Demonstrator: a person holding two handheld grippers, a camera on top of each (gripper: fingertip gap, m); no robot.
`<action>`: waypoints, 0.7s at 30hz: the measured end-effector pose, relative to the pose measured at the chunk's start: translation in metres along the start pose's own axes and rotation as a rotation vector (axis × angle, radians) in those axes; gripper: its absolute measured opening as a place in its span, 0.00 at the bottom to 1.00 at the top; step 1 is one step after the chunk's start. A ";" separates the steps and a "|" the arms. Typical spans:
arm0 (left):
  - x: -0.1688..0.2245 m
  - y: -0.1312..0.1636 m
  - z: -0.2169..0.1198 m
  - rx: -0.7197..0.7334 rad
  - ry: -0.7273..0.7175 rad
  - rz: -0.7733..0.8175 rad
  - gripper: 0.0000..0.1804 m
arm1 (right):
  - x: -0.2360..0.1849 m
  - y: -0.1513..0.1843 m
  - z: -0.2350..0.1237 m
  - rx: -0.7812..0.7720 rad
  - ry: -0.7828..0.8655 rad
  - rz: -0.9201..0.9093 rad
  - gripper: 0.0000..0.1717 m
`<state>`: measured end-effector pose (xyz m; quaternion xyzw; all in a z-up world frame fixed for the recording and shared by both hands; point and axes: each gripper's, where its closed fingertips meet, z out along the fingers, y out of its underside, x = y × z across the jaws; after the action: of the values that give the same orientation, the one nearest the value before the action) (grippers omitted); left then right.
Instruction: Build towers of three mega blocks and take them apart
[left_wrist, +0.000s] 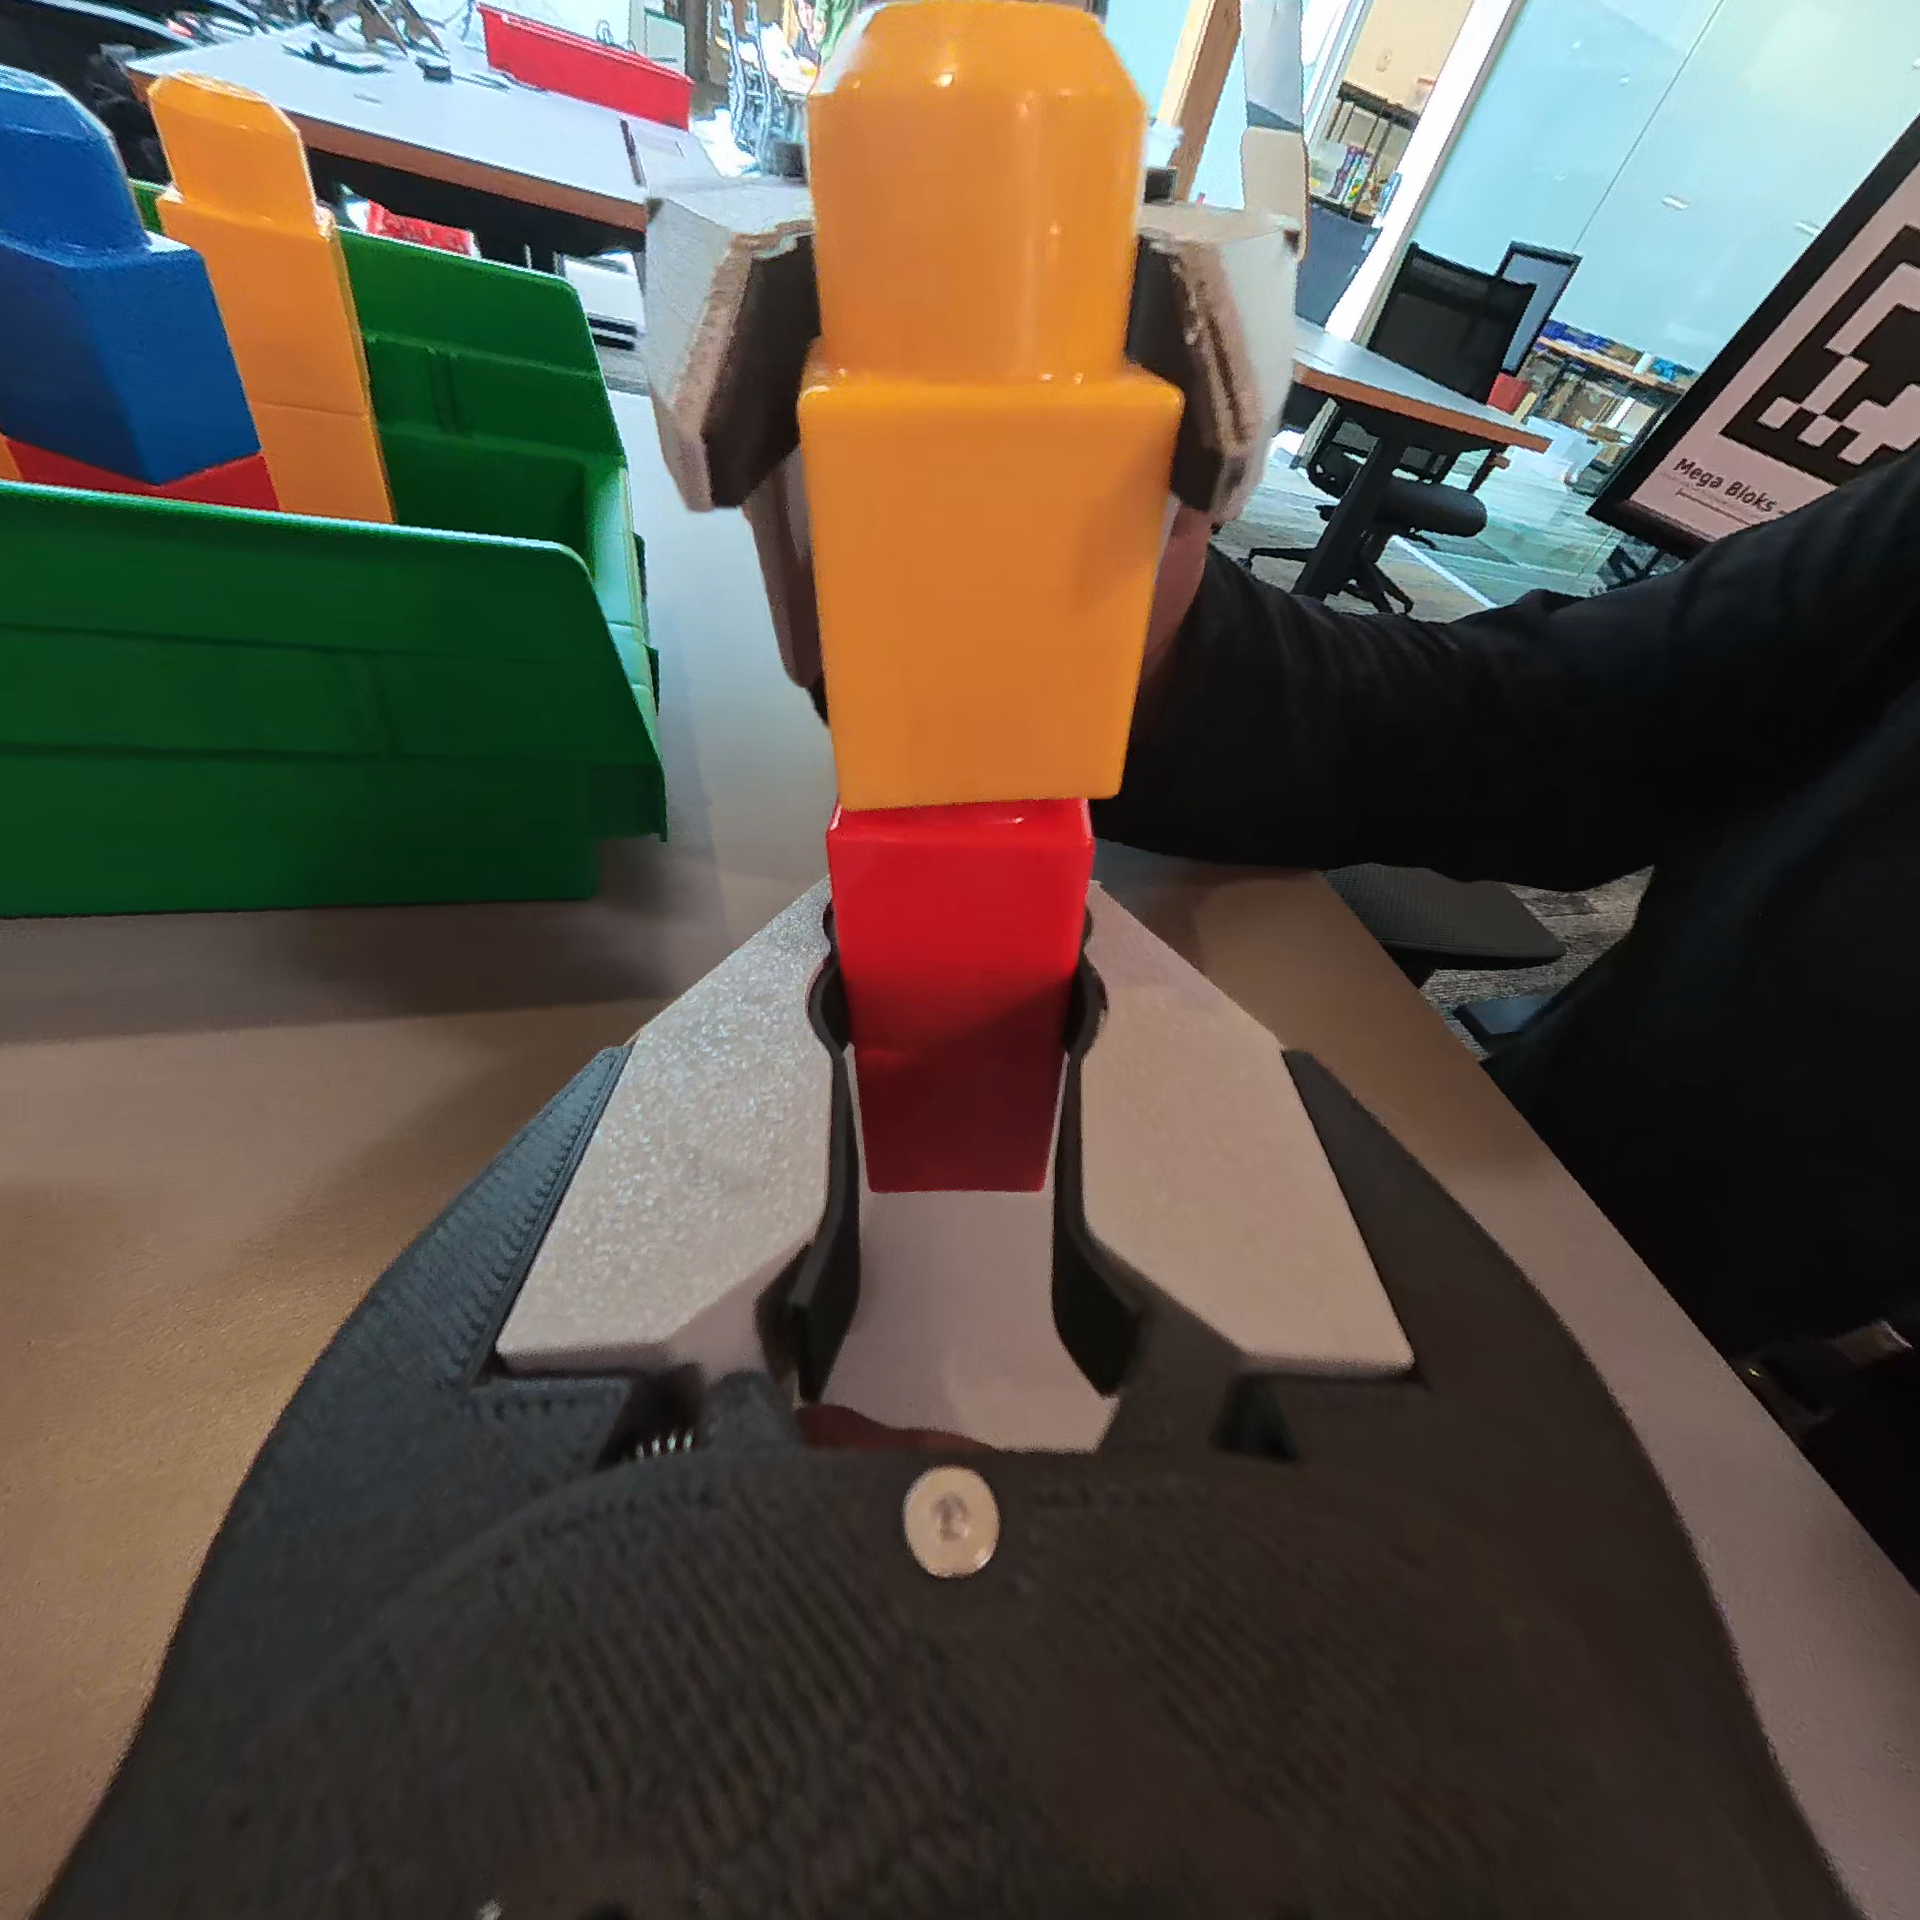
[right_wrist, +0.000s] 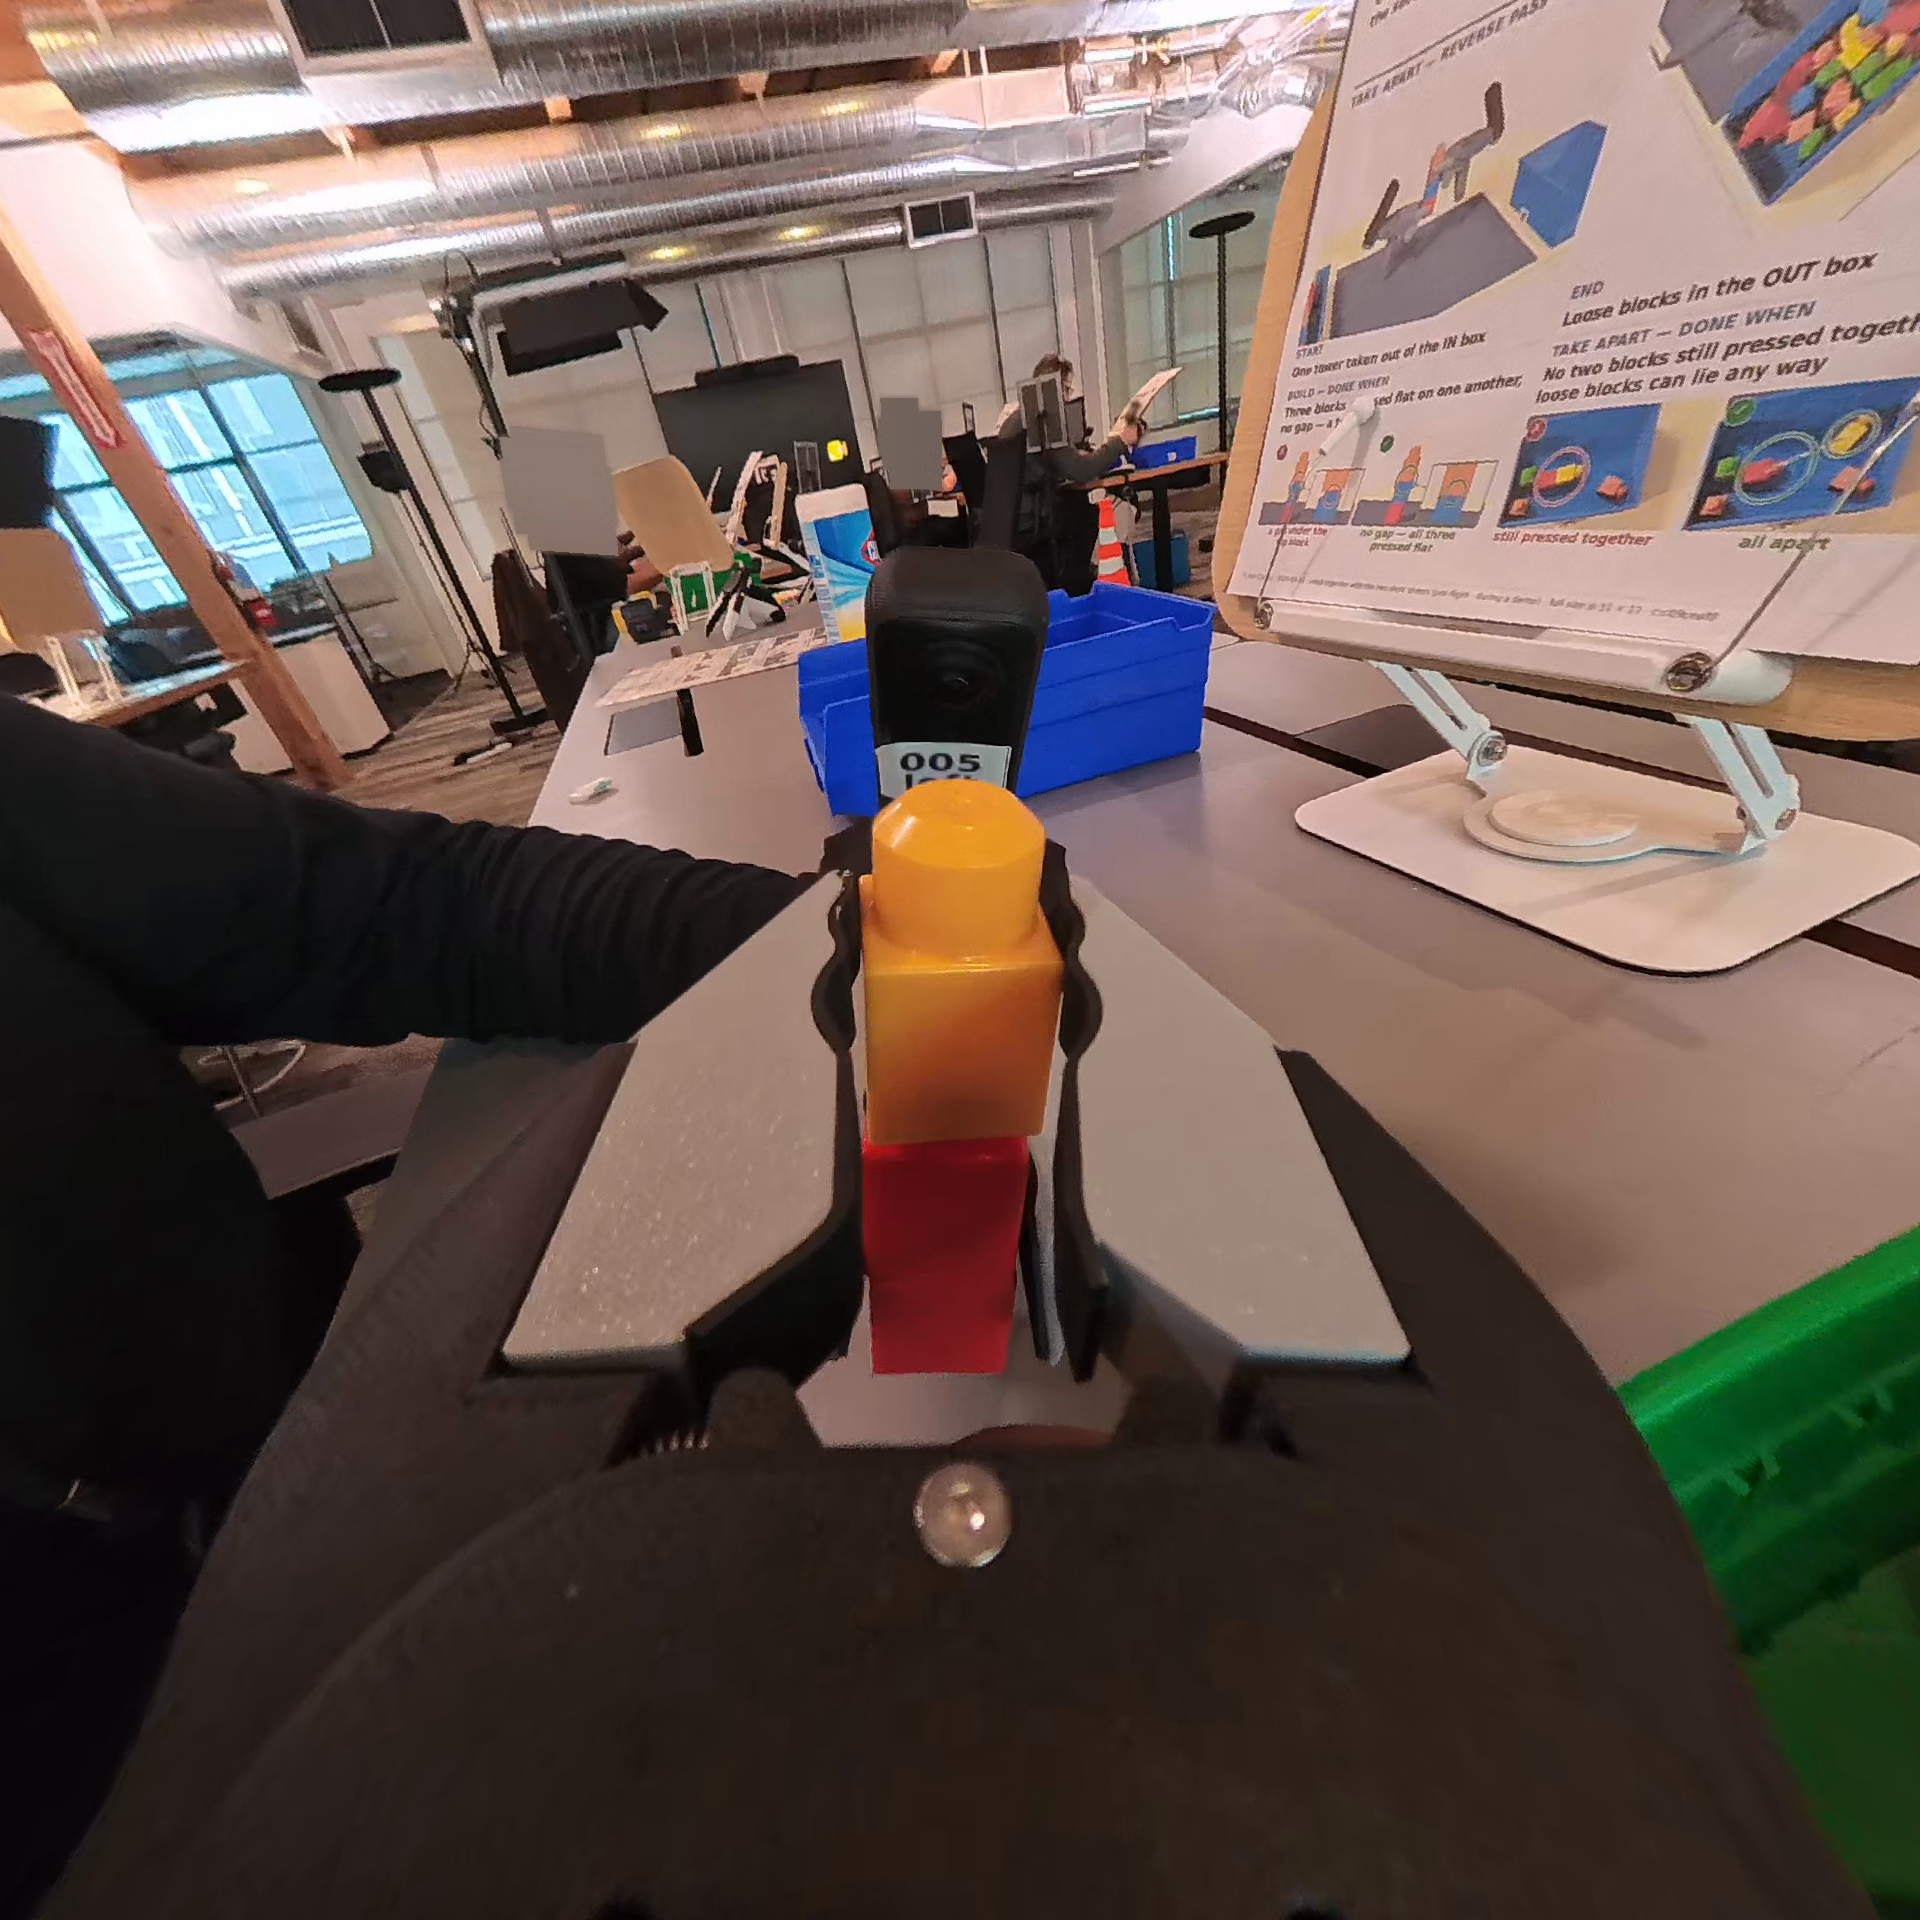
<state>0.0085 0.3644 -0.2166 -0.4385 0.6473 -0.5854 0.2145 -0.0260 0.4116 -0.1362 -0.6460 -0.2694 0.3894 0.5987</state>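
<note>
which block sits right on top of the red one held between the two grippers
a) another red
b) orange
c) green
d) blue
b) The orange block sits directly on the red block, seen in both wrist views.

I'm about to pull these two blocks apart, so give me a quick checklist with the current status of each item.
1. Left gripper fingers pressed on the glossy red plastic block: ok.
2. Right gripper fingers pressed on the glossy orange plastic block with a round stud: ok.
3. Each gripper on a different block: ok.
4. Blocks already separated: not ok, orange sits flush on red.
5. Third block on this stack: not ok, only two.
6. Blue plastic bin ready for loose blocks: cannot tell, inside hidden.
</note>
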 end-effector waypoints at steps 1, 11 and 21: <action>-0.002 -0.001 0.000 0.004 -0.016 0.004 0.21 | 0.001 0.000 0.000 -0.003 0.011 -0.003 0.20; -0.006 0.000 0.001 -0.006 -0.059 0.033 0.20 | 0.001 0.005 0.001 -0.024 0.015 -0.042 0.20; -0.007 0.000 0.001 0.004 -0.070 0.007 0.20 | 0.003 0.006 0.003 -0.020 0.044 -0.054 0.20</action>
<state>0.0132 0.3692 -0.2181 -0.4559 0.6399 -0.5701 0.2400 -0.0279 0.4151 -0.1427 -0.6529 -0.2775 0.3559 0.6083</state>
